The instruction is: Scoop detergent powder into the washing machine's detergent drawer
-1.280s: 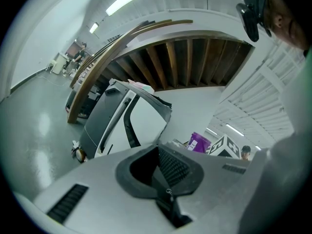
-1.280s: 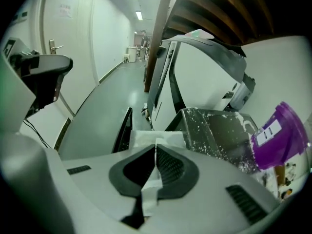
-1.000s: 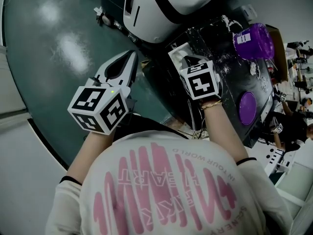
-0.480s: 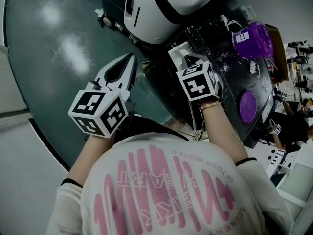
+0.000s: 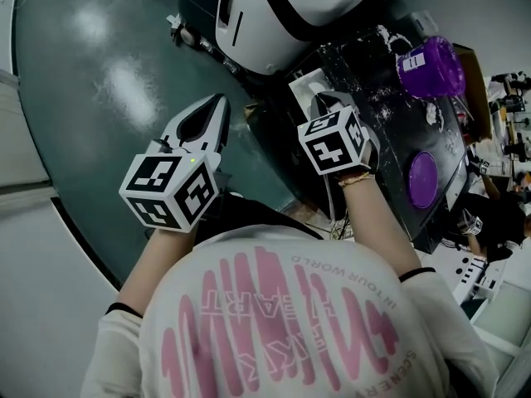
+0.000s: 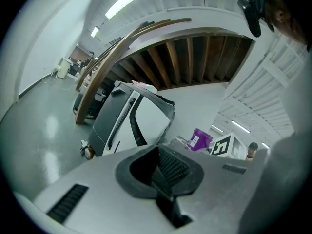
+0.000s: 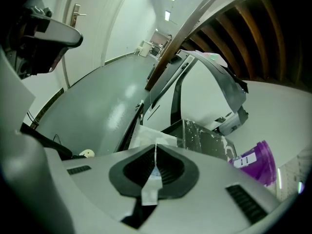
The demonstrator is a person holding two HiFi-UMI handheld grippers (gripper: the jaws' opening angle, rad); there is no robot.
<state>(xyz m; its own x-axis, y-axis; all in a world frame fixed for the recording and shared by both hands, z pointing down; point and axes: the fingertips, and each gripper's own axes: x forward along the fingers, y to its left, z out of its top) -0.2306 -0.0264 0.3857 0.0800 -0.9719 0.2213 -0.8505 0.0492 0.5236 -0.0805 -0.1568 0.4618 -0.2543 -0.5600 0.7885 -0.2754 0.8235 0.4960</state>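
Note:
My right gripper is shut on the thin white handle of a scoop. The scoop's white bowl shows just beyond the jaws and sits over the near edge of a black, powder-strewn table. A purple detergent tub stands on the far right of that table. The white washing machine is tilted behind it. My left gripper is shut with nothing in it and hovers over the green floor, left of the table. I cannot make out a detergent drawer.
A purple lid lies on the table's right part. White powder is spilled across the table top. A small fitting lies on the floor by the machine's foot. Benches with clutter stand at the far right.
Almost nothing: the right gripper with the scoop has drifted slightly left. The left gripper stays where it was.

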